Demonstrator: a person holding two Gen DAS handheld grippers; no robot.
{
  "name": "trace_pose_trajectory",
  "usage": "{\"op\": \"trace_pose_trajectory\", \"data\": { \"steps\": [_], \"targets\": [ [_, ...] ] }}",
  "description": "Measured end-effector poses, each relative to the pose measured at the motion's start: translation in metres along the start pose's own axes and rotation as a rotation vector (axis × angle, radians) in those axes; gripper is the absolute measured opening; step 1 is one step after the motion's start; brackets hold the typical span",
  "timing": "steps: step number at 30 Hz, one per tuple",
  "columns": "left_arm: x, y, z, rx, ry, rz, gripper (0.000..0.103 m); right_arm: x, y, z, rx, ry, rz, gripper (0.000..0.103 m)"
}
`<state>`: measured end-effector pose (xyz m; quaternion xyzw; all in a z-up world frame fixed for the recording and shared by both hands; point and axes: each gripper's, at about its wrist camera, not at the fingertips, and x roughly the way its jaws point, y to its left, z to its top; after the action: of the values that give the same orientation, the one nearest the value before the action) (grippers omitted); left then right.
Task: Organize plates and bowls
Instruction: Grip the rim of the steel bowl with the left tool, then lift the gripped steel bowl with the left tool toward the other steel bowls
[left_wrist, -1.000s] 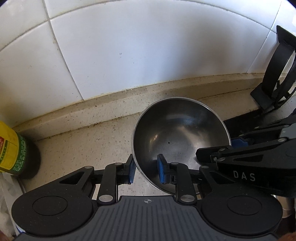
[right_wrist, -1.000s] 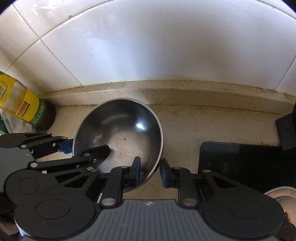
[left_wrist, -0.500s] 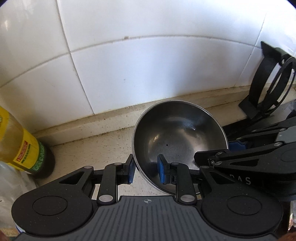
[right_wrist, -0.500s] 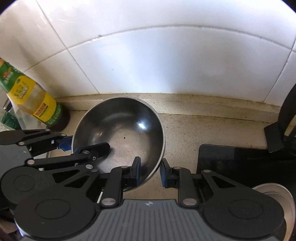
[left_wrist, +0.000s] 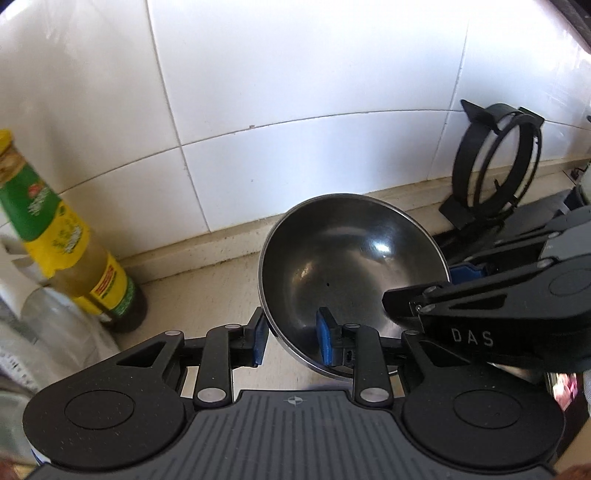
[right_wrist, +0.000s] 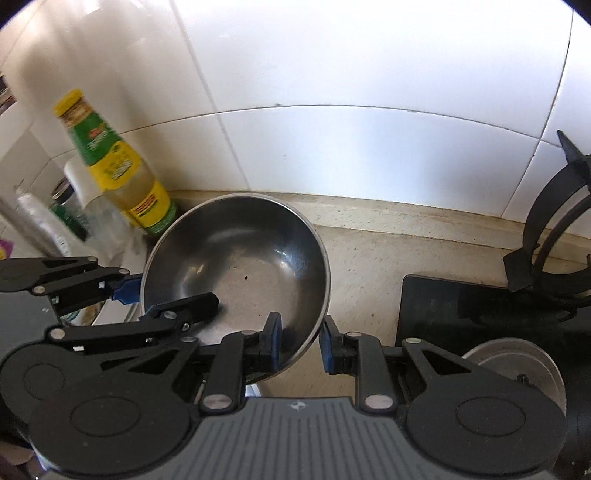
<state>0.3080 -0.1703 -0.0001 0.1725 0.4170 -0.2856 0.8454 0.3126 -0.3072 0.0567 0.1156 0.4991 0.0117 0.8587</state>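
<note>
In the left wrist view, the left gripper pinches the near rim of the steel bowl, one finger outside the wall, one inside; the right gripper clamps the rim on the far side from the bottle. The bowl hangs tilted above the desk. In the right wrist view, the right gripper pinches the bowl's thin rim. Stiff, light and slick, the bowl probably handles best by opposite rim edges.
</note>
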Motion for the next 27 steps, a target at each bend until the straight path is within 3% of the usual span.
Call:
{"op": "trace_pose_trajectory", "data": {
  "steps": [10, 27],
  "targets": [
    [-0.038, -0.003, -0.031, 0.011, -0.009, 0.017, 0.036, -0.019, 0.028, -0.027, -0.038, 0.016, 0.026, 0.04],
    [-0.05, 0.001, -0.086, -0.009, 0.055, 0.017, 0.037, -0.018, 0.051, -0.069, -0.103, 0.097, 0.046, 0.04]
  ]
}}
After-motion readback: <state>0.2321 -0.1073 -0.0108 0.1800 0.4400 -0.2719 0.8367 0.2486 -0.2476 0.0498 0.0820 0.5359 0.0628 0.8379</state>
